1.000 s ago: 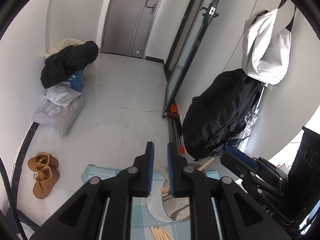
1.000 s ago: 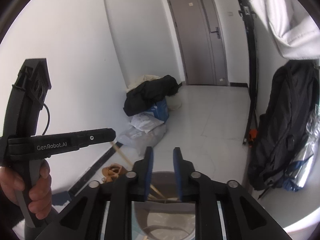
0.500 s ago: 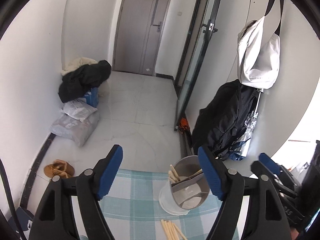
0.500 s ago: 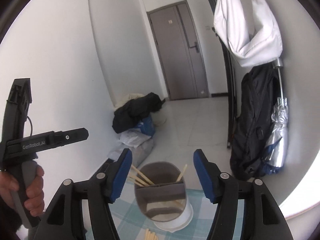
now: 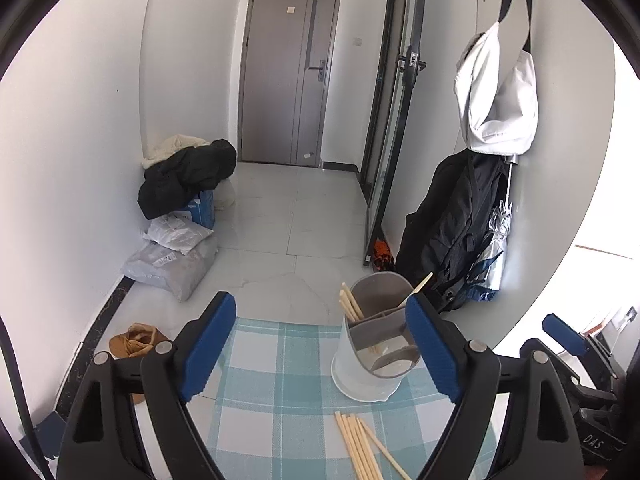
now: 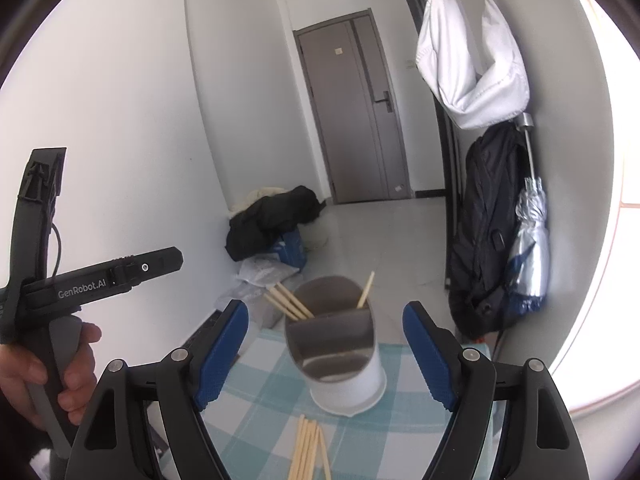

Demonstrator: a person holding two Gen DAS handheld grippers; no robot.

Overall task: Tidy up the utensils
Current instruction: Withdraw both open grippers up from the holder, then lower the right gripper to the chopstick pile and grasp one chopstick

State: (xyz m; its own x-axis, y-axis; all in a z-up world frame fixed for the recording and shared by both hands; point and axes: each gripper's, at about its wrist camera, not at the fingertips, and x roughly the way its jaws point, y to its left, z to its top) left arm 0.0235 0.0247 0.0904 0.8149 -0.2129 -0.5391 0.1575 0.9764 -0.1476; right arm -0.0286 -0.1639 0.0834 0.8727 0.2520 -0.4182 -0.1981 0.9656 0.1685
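Chopsticks (image 5: 362, 446) are lying by the cup (image 5: 370, 350); both grippers (image 5: 320, 354) (image 6: 326, 354) are hanging wide open, holding nothing. Bumping it could be tipping it.

Grey door (image 5: 286, 92), black backpack (image 5: 452, 224), white bag (image 5: 496, 100), brown shoes (image 5: 136, 340), checked cloth (image 5: 272, 392)

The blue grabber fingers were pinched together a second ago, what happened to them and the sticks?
Both opened wide and backed away. The left gripper and right gripper were nearly shut close above the holder; now their jaws stand apart with nothing between them. A few chopsticks stand in the holder. The loose chopsticks on the checked cloth stayed put, as did the holder.
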